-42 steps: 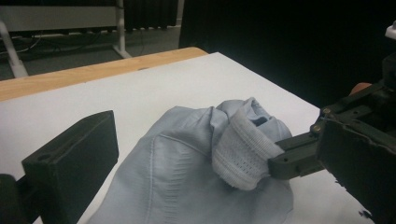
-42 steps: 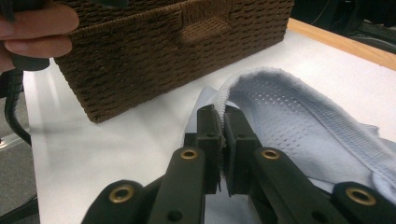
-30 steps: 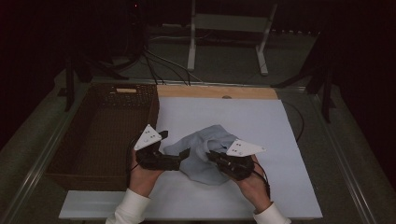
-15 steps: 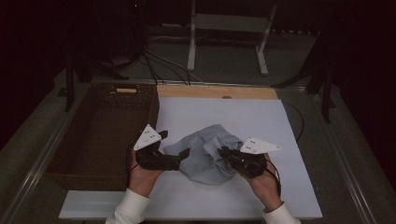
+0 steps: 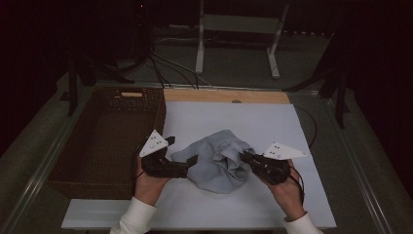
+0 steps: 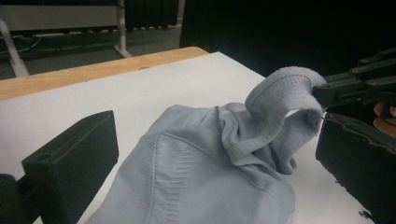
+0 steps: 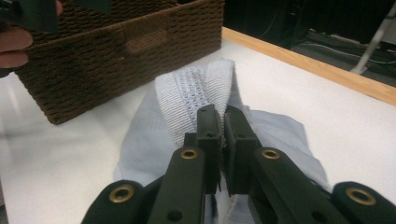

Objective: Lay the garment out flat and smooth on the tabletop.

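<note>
Nearest, at the table's (image 5: 272, 214) front edge: right gripper (image 5: 247, 158) clenched on the ribbed hem of the grey garment (image 5: 219, 163), lifting it into a loop. Left gripper (image 5: 191, 161) released, jaws spread wide around the garment's left edge. Garment crumpled mid-table, toward the front, just right of the wicker basket (image 5: 104, 139) along the left edge. Best done by closing left on a matching edge, then drawing apart evenly, keeping fabric low.

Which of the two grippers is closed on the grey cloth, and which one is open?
The right gripper is closed on the grey cloth, pinching its ribbed edge. The left gripper has its jaws wide apart, with the cloth lying between them.
</note>
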### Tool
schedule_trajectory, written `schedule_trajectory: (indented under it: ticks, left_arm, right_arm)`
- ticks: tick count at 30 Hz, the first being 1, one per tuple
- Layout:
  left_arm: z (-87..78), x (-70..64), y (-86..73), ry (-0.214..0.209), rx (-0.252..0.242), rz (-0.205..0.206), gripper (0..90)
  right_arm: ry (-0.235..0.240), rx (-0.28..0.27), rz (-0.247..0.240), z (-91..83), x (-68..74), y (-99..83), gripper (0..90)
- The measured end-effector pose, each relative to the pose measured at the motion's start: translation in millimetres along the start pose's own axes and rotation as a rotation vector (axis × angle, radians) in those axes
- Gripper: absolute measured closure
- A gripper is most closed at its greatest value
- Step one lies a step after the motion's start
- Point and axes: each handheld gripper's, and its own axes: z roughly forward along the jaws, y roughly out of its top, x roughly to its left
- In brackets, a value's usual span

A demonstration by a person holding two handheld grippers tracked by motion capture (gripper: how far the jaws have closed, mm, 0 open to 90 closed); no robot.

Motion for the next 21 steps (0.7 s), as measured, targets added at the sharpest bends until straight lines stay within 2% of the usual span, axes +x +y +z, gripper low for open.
schedule_trajectory:
  ticks: [18,21]
  left_arm:
    - [-0.5,0.0,0.1,0.002,0.0,0.001,0.6]
    - [-0.2,-0.2,-0.1,0.002,0.001,0.001,0.6]
  right_arm:
    - [-0.096,-0.016,0.024,-22.8,-28.2,0.2,87.0]
    - [-0.129,-0.029,0.034,-29.1,-36.5,3.3,87.1]
